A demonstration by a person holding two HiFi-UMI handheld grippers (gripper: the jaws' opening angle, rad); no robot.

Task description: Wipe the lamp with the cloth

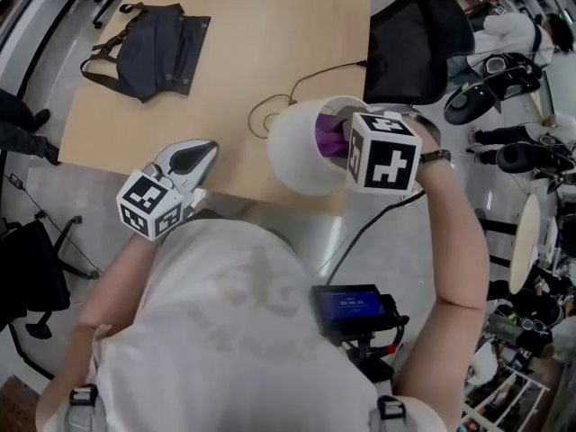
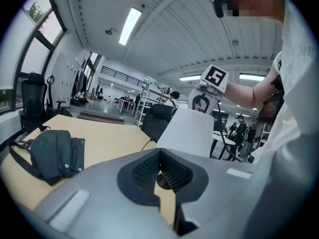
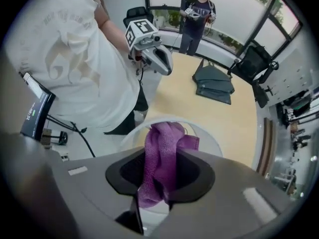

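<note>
At near table (image 1: 243, 52) edge — white lamp (image 1: 301, 147) | right tongs (image 3: 158, 179) clamped on purple cloth (image 3: 164, 151), at shade's open top | left tongs (image 2: 160, 171) closed, empty — beside lamp

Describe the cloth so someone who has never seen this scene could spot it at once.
On the wooden table, a white lamp shade stands at the near edge. The cloth is bunched at the shade's open top, pinched in the right tongs. It is the only purple thing in sight, fuzzy against the smooth white shade.
</note>
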